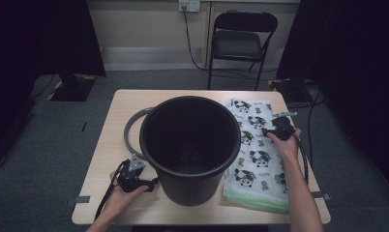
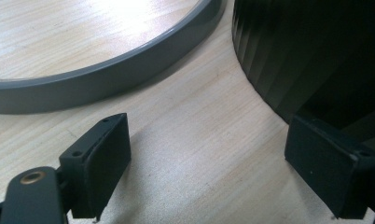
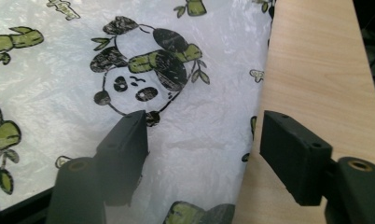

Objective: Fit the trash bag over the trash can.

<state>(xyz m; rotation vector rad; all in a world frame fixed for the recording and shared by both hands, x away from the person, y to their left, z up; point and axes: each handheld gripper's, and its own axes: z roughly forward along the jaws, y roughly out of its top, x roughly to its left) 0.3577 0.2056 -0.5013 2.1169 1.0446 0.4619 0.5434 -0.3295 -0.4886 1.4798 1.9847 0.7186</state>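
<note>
Tool: left tool stood with jaws wide apart, nothing between them.
Worktop: pale wood worktop lay under the jaws.
Ring: grey ring curved across ahead.
Bin: black ribbed bin stood just beside the right jaw.

The ribbed plastic bin was black; the ring grey; the thin plastic bag white with black pandas, green bamboo; the wooden table pale.

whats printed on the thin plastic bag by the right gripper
Black-and-white pandas with green bamboo on the thin white plastic bag; clearest in the right gripper view.
</note>
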